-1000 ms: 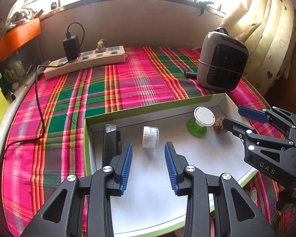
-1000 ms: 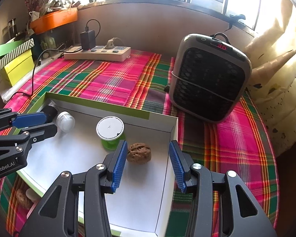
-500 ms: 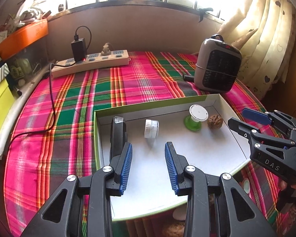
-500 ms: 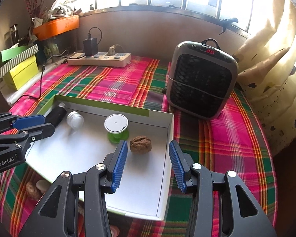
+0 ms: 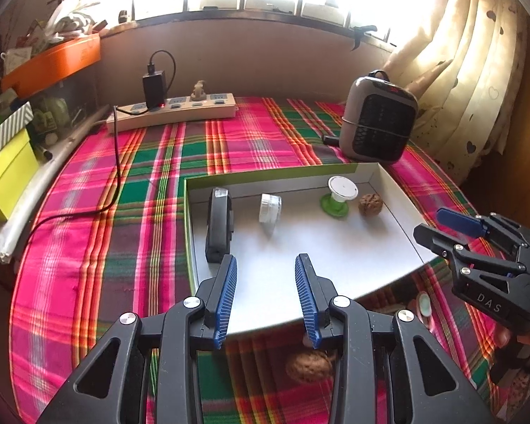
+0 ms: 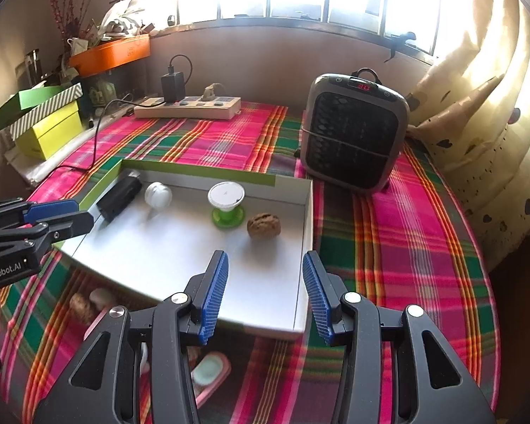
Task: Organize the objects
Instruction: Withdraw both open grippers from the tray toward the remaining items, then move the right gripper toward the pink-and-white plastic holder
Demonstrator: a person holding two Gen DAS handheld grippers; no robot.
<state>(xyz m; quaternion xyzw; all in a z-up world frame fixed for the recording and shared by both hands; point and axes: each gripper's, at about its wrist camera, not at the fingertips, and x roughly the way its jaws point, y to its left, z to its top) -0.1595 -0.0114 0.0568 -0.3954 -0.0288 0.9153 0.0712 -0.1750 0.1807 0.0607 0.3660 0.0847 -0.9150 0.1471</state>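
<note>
Box [image 5: 388, 176] on the plaid desk [image 5: 123, 212] is holding four items (walnut [image 6: 264, 225] at far right); both tongs, left [image 5: 266, 295] and right [image 6: 265, 295], are pulling back released, exposing loose pieces under its near edge, awaiting sorting.

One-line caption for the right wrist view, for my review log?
Open right gripper above a white tray holding a walnut, green spool, white cap and black device; heater behind.
</note>
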